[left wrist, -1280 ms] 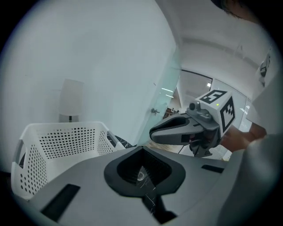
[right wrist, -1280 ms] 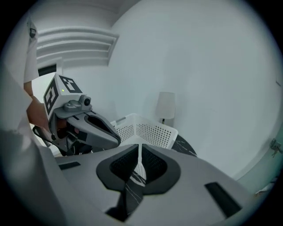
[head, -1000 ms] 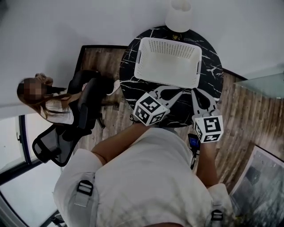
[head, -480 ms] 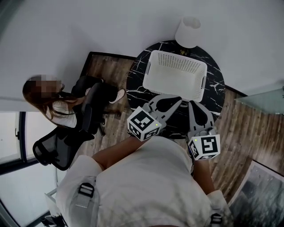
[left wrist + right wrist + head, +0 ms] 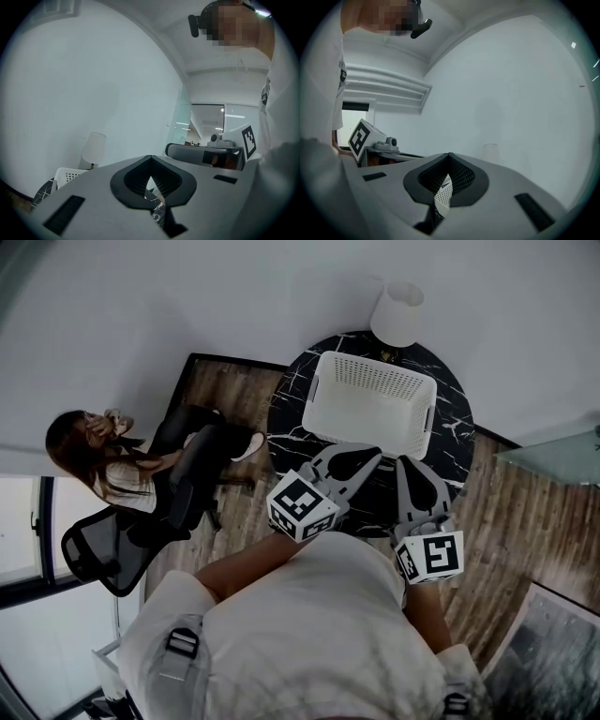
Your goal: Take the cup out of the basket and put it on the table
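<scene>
A white perforated basket (image 5: 370, 404) stands on the round black marble table (image 5: 286, 432). No cup shows in any view, and the inside of the basket looks plain white from above. My left gripper (image 5: 377, 450) hangs over the table's front part, its tips just short of the basket's near wall, jaws closed together. Beside it my right gripper (image 5: 406, 461) is also shut, with nothing held. In the left gripper view my left gripper (image 5: 150, 157) points past the basket (image 5: 68, 177). The right gripper view shows my right gripper (image 5: 449, 155) aimed at the bare wall.
A white lamp (image 5: 397, 315) stands at the table's back edge, behind the basket. A person sits on a black office chair (image 5: 103, 554) to the left, legs stretched toward the table. A glass panel (image 5: 553, 446) lies to the right.
The head view has shifted, so table and basket sit lower in frame. Both grippers have drawn slightly back toward my body and stay shut. The seated person raised a hand to the head.
</scene>
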A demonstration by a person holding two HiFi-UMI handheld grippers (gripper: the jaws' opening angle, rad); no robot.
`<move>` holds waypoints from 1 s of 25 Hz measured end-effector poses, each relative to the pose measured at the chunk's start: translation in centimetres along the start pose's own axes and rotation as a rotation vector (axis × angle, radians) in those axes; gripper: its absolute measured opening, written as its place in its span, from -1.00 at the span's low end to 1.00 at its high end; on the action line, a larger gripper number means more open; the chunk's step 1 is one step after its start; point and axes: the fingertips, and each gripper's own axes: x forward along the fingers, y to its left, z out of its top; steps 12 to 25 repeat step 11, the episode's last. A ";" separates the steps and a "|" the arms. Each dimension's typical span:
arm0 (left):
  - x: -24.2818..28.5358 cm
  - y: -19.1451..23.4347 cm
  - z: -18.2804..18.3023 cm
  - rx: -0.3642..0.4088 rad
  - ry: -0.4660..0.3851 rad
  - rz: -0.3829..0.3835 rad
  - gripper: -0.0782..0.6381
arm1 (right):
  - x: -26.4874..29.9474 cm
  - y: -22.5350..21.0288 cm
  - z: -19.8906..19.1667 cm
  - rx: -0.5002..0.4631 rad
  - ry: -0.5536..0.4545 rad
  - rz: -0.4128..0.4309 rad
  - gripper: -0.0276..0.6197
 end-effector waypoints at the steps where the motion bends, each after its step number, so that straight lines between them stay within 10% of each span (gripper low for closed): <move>1: 0.0 -0.1 0.1 0.000 -0.002 0.001 -0.77 | 0.0 0.0 0.0 0.000 0.001 0.000 -0.90; 25: 0.4 -0.4 0.2 -0.019 -0.012 0.000 -0.77 | -0.5 -0.6 -0.3 0.002 0.001 -0.005 -0.90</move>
